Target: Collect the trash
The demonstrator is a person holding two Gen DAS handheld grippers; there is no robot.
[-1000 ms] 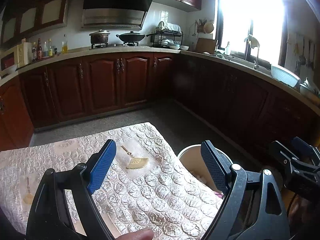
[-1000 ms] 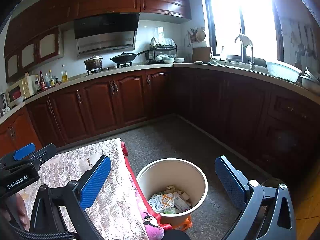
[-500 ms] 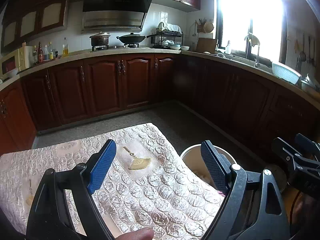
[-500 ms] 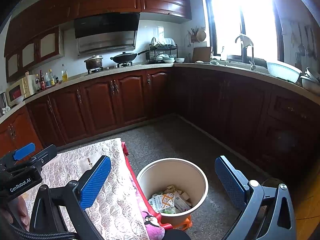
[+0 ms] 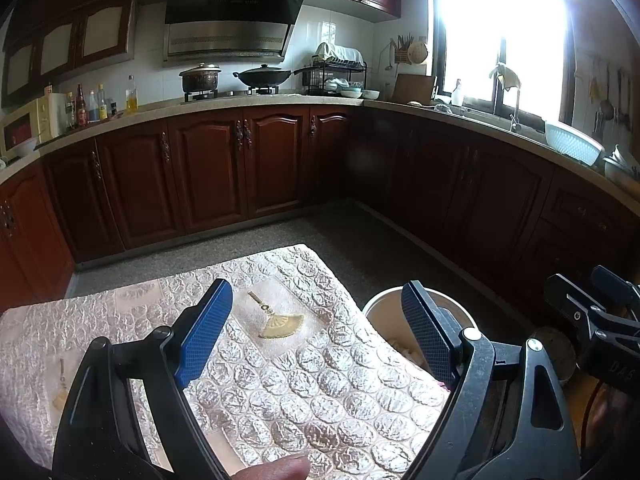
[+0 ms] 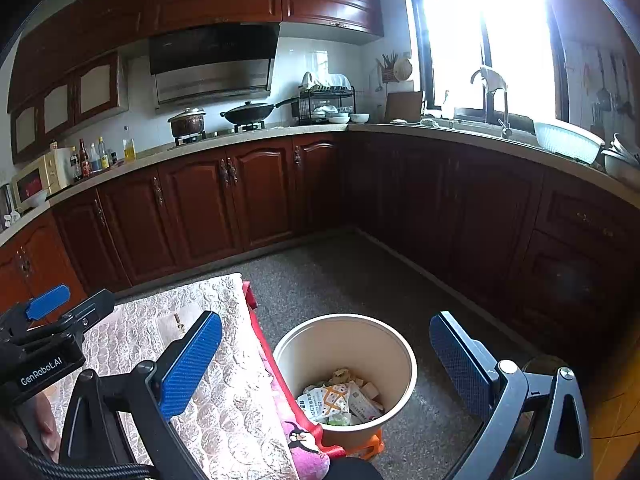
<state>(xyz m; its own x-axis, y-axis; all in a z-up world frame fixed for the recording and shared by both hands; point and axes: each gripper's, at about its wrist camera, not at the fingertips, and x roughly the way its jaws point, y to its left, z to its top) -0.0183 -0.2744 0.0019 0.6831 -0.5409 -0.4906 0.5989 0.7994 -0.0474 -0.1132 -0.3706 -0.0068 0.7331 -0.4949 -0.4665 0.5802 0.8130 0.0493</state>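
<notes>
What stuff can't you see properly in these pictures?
- Left wrist view: inside of the bin, hidden by the left gripper's right finger and the table's edge.
- Right wrist view: bottom of the bin; the trash covers it, and the packet print is too small to read.
- Both views: outside the window, washed out by glare.
- Bottle labels: too small.

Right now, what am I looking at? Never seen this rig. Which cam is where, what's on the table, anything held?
No robot arm: a person holds a two-finger gripper in each hand, each with a fisheye camera looking along its blue fingers. The left wrist view shows the left gripper open and empty over the table cover, whose fan motifs are printed on it. The right wrist view shows the right gripper, also open and empty, above a bin on the floor beside the table, with wrappers already inside. No loose trash shows on the table.
</notes>
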